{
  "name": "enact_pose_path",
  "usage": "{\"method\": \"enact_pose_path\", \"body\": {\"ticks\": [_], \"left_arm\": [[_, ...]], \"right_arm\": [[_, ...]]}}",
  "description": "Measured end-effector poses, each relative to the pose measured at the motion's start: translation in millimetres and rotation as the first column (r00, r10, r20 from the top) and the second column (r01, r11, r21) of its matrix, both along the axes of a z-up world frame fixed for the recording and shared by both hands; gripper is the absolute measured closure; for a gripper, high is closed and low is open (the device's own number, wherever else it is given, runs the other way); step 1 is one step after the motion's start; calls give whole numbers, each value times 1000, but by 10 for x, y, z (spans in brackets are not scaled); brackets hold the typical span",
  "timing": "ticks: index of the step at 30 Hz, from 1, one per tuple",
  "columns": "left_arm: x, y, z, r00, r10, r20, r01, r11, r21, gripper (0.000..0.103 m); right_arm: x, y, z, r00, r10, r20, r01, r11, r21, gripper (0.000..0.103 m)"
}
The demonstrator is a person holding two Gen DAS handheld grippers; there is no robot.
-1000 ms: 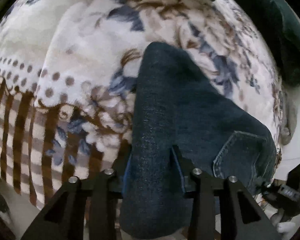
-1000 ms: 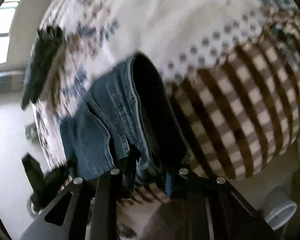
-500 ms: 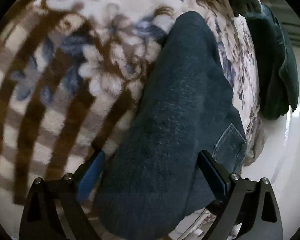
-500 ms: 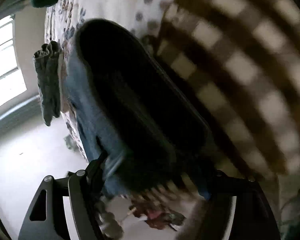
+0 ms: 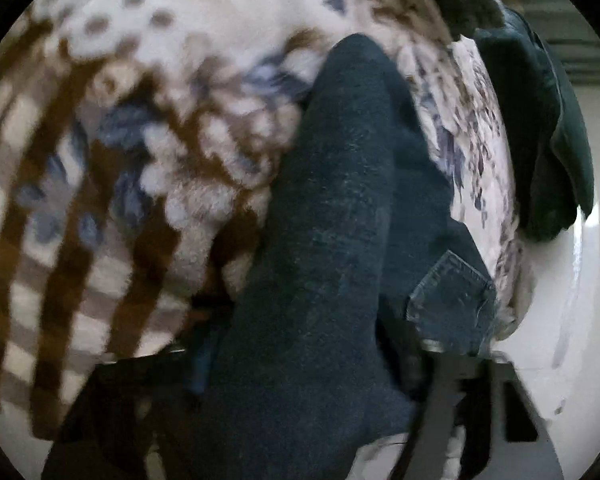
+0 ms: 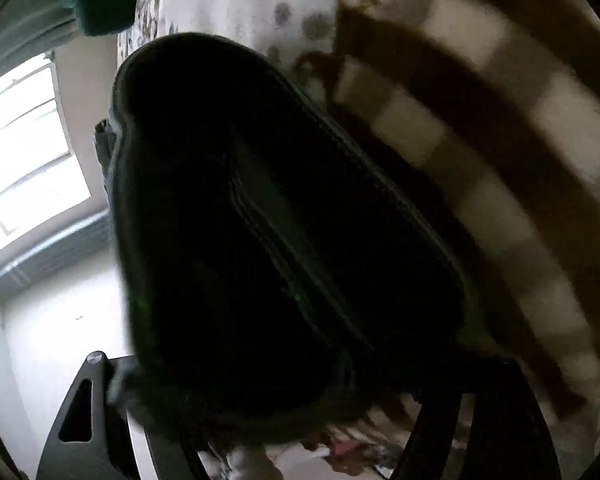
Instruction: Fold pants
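The left gripper straddles the near end of the jeans. Its jaws have just been closing, with a thick fold of dark denim filling the gap between them. The picture is smeared there, so I cannot tell whether the pads already press on the cloth.

The right gripper has also just been closing a little, yet stands wide. A dark, stitched band of the jeans bulges between its fingers. The far finger is lost in shadow, so I cannot call that a grip either.

What I steer by is the axis. In the left view the jeans run straight away from the jaws, ending in a rounded fold. The back pocket sits just right of my right-hand finger. Both tools meet the garment at its near end, and I judge neither is clearly nearer.

The jeans lie on a patterned blanket, close to its edge above a pale floor. Beyond them a dark green garment hangs over that edge.

In the right view the window glares, leaving the denim nearly black and its layers unreadable.
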State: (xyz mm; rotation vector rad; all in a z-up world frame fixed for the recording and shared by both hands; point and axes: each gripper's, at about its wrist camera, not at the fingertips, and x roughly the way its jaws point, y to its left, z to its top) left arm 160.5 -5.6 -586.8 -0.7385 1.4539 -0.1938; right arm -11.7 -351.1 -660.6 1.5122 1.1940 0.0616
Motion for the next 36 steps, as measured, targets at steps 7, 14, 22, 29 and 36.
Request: {"method": "enact_pose_path", "body": {"ticks": [7, 14, 22, 29, 36], "left_arm": [[-72, 28, 400, 1000, 11, 30, -13, 999, 52, 69], [-160, 126, 815, 999, 33, 16, -34, 999, 42, 71], [-88, 343, 1539, 995, 58, 86, -62, 997, 41, 73], [875, 590, 2151, 970, 80, 228, -83, 997, 6, 73], [2485, 946, 2464, 931, 70, 358, -80, 997, 13, 73]], "right_arm": [[156, 193, 477, 1000, -3, -17, 0, 987, -161, 65], [337, 255, 1025, 998, 62, 2, -61, 978, -199, 69], [712, 250, 1619, 990, 135, 45, -126, 977, -173, 70], [1385, 398, 2392, 973, 172, 154, -136, 966, -219, 70], [2995, 760, 2819, 945, 139, 295, -70, 970, -232, 70]]}}
